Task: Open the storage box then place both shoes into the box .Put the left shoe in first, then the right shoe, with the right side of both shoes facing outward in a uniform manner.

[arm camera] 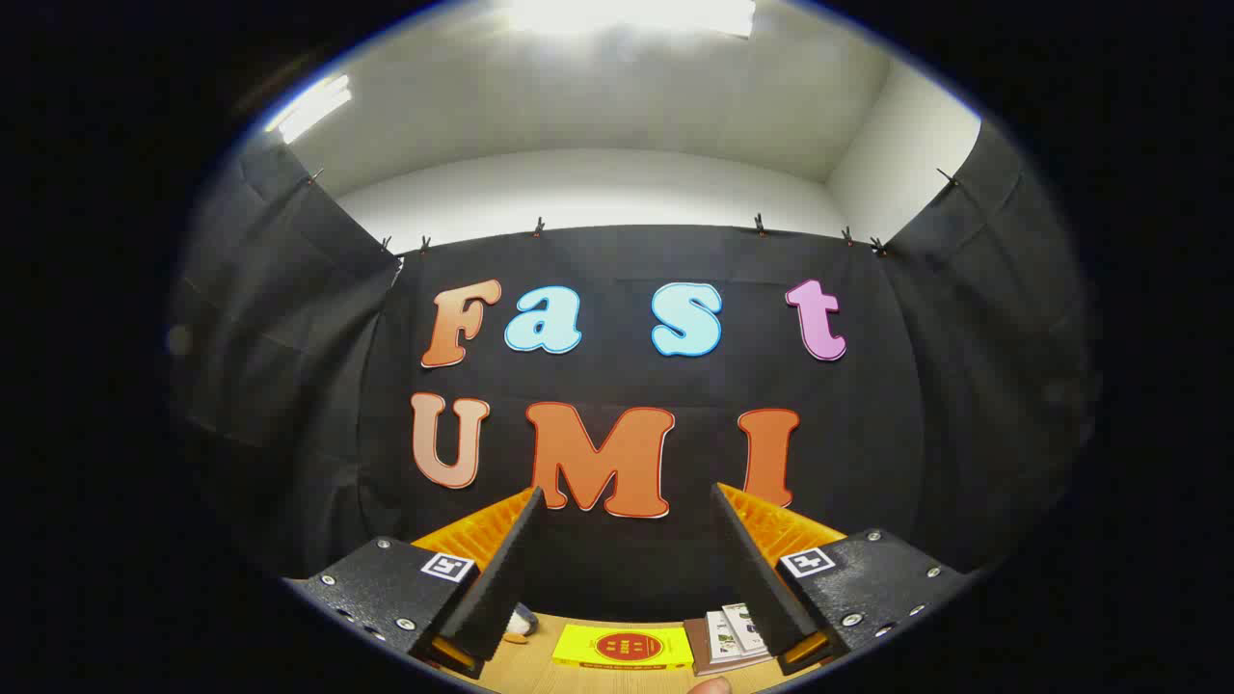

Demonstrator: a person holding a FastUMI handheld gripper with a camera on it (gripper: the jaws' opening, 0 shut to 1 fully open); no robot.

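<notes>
My gripper is held high and level, facing the booth's black cloth wall. Its two fingers stand wide apart with nothing between them. Far below, on the wooden table, a small piece of what looks like a shoe peeks out beside the left finger; most of it is hidden. I cannot make out a storage box from this angle.
A flat yellow item with a red circle lies on the table below the gap between the fingers. To its right sits a brown flat thing with leaflets on it. A person's fingertip shows at the near edge.
</notes>
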